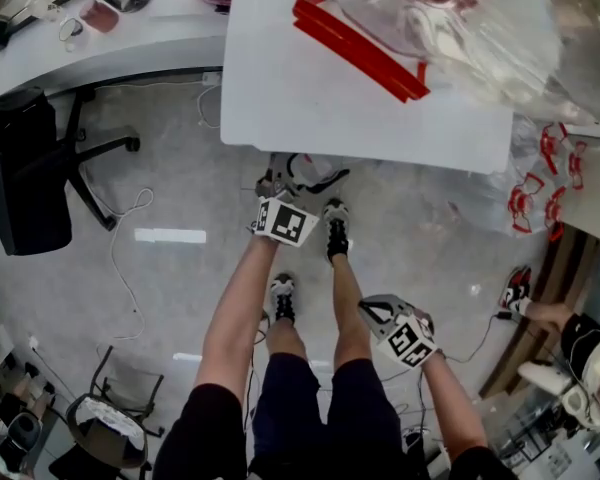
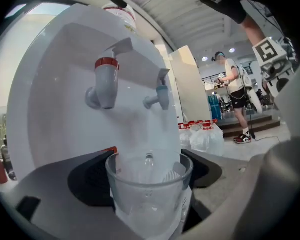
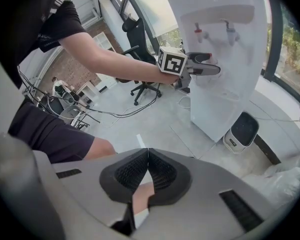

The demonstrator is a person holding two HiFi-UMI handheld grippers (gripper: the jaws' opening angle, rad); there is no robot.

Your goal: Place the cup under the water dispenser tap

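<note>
A clear plastic cup (image 2: 149, 191) sits between the jaws of my left gripper (image 2: 149, 176), which is shut on it. The cup is held in front of the white water dispenser (image 2: 65, 84), lower than the red tap (image 2: 106, 81) and the blue tap (image 2: 160, 96), roughly between the two. From the head view, my left gripper (image 1: 292, 190) reaches under the front edge of the dispenser's top (image 1: 310, 98). My right gripper (image 3: 148, 153) is shut with nothing in it and hangs back by the person's right leg (image 1: 382, 315). The right gripper view also shows the left gripper (image 3: 202, 68) at the dispenser (image 3: 230, 74).
A black office chair (image 1: 25, 173) stands to the left, with cables (image 1: 130, 233) on the floor. Plastic bags (image 1: 460, 18) lie on the dispenser's top. A small white bin (image 3: 242, 130) stands beside the dispenser. Behind it are packs of bottles (image 2: 202, 134) and a person (image 2: 235, 91).
</note>
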